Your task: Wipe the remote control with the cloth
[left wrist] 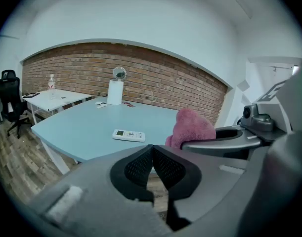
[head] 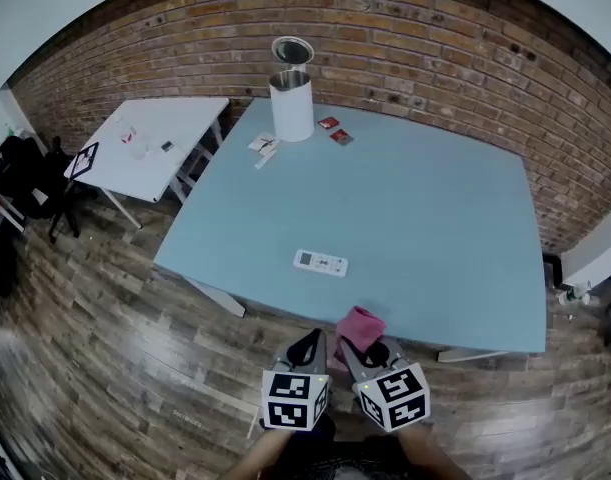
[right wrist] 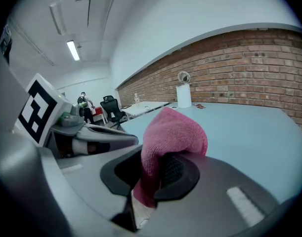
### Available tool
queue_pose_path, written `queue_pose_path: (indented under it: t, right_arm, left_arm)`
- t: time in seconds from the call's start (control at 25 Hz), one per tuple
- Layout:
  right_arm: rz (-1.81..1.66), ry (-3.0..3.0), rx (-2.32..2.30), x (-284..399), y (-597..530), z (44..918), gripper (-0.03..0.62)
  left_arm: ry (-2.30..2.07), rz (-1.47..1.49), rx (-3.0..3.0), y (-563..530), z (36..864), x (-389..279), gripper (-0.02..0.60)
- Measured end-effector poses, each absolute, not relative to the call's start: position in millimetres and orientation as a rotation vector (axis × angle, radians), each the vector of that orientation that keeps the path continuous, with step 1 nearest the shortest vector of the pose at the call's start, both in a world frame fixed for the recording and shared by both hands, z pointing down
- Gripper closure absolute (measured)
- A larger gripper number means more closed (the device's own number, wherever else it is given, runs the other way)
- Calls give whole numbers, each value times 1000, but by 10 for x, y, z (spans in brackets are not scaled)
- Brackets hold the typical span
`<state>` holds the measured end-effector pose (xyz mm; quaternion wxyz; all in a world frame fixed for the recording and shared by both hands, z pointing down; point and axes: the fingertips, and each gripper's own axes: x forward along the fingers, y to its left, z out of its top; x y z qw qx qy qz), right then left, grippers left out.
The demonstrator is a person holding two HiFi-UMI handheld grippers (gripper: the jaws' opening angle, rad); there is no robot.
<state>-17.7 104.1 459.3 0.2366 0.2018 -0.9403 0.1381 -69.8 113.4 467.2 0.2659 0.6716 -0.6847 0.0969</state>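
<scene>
- Remote control (head: 320, 262) lies flat on the blue table (head: 445, 208), close to the near edge and a bit left of the middle.
- Its long side runs from left to right. The small screen is at its left end.
- The right claw (right wrist: 158, 157) pinches the pink cloth (right wrist: 173, 132). The cloth sticks up and out of the tips in a soft lump.
- The left claw (left wrist: 151, 148) is pressed together with nothing in it.
- Both claws hang side by side just off the near edge of the table, over the wood floor (head: 105, 348). They tip down a little and point at the table.
- The remote control is farther away than both claws and does not touch them or the cloth.
- It lies almost straight ahead of the left claw. From the right claw it is ahead and a little to the left.
- My guess is that the cloth has to go forward and a bit left to land on the remote control. Then it can rub along the long side.
- The empty left claw is the nearer one, so I think it could hold the remote control down.
- A white bin (head: 291, 103) stands way off at the far edge, well out of the way.
</scene>
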Motion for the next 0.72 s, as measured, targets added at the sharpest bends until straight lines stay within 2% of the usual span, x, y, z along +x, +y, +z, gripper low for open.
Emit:
queue_pose_path:
  t: [0.32, 0.56, 0.64, 0.72]
  right_arm:
    - [415, -2567, 716, -382, 800, 4544, 531]
    - [448, -2567, 797, -428, 655, 4563, 531]
    - [465, -2568, 812, -448, 608, 4586, 531]
    - [479, -2568, 821, -462, 554, 4615, 531]
  left_arm:
    - [-1611, 288, 2104, 960, 4598, -848, 584]
    - [-1541, 562, 2289, 723, 4694, -1067, 583]
    - [-1495, 668, 2351, 624, 4743, -1082, 528]
    - [-1449, 765, 2399, 527, 4805, -1085, 526]
